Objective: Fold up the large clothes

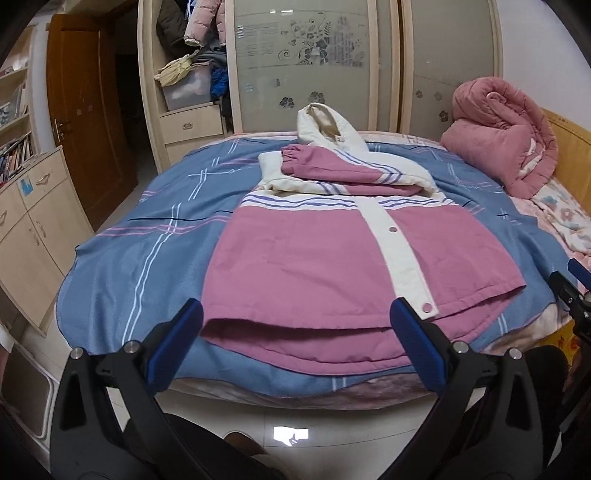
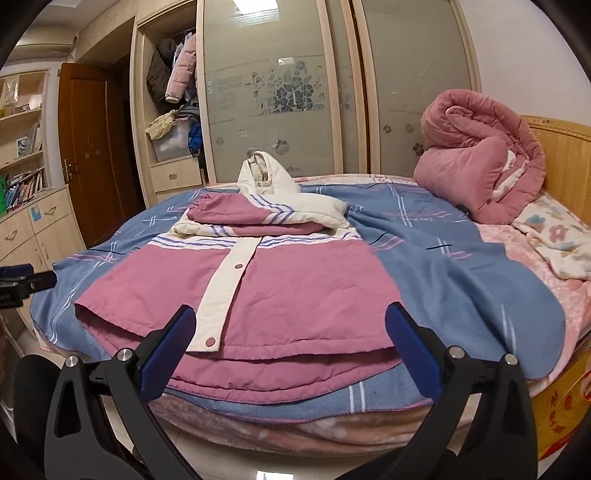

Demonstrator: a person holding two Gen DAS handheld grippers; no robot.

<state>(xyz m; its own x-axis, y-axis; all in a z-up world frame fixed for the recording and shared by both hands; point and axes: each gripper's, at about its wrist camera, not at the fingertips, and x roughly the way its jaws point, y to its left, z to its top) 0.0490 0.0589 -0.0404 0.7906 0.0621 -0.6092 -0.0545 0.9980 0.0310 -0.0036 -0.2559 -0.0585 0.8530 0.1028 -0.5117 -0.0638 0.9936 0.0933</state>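
Soft, even indoor light fills both views, fairly bright, with only faint shadows under the jacket point(image 1: 306, 254) hem. A ceiling lamp glares off the glossy floor point(image 1: 291, 434) and the frosted wardrobe door point(image 2: 258, 3). Fisheye distortion bows the bed point(image 2: 461, 258) and furniture; dark vignetting rounds every corner. Focus stays reasonably sharp throughout.

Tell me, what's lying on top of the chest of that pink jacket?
Its two sleeves, pink with cream and purple stripes, are folded across the jacket, one stacked over the other. The cream hood stands behind them. They cover the upper front, so any snaps there are hidden.
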